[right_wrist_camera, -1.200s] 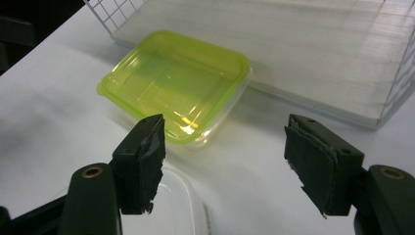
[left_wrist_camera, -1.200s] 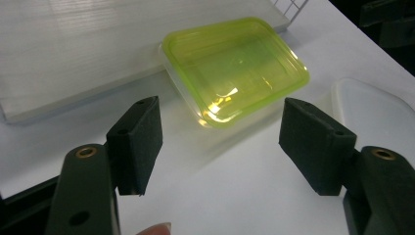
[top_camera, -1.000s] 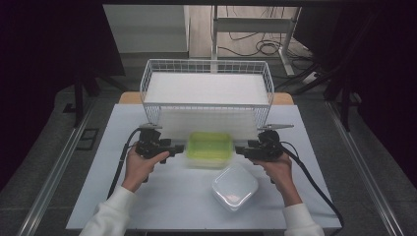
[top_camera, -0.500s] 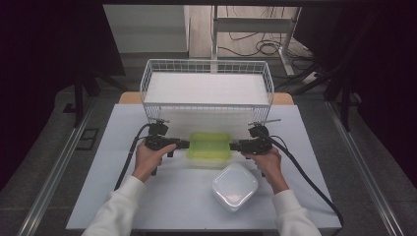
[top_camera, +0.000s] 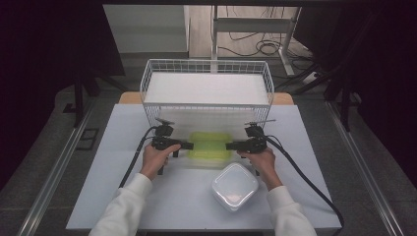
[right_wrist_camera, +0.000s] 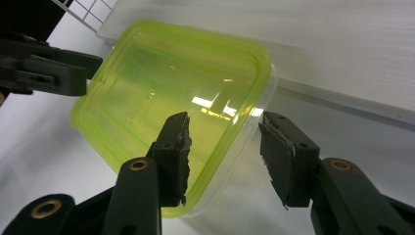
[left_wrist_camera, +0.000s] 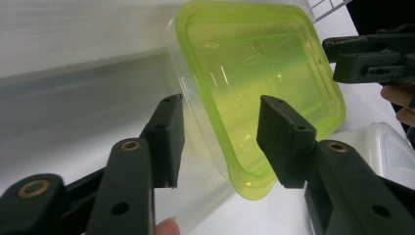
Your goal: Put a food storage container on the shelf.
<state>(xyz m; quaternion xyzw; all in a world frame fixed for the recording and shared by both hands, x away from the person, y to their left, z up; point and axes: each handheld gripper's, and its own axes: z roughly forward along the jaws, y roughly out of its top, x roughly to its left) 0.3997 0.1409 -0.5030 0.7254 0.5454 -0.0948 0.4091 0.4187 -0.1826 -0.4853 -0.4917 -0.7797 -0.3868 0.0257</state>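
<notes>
On the white table [top_camera: 123, 196], just near of the wire basket [top_camera: 206, 69], sits the clear container with the green lid [top_camera: 210, 146], with a second, white-lidded container [top_camera: 235, 186] nearer and to its right. The left gripper [top_camera: 188, 145] comes at the green-lidded container from the left, the right gripper [top_camera: 231, 146] from the right. Both have just been closing, and each straddles a lid edge with its jaws spread and the pads not yet pressing: the left gripper view has the corner [left_wrist_camera: 244, 181] between the pads, and the right gripper view likewise. To lift it well, I judge both should seat over the rim before squeezing, close evenly, and rise together so the container stays level and clears the basket wall.
</notes>
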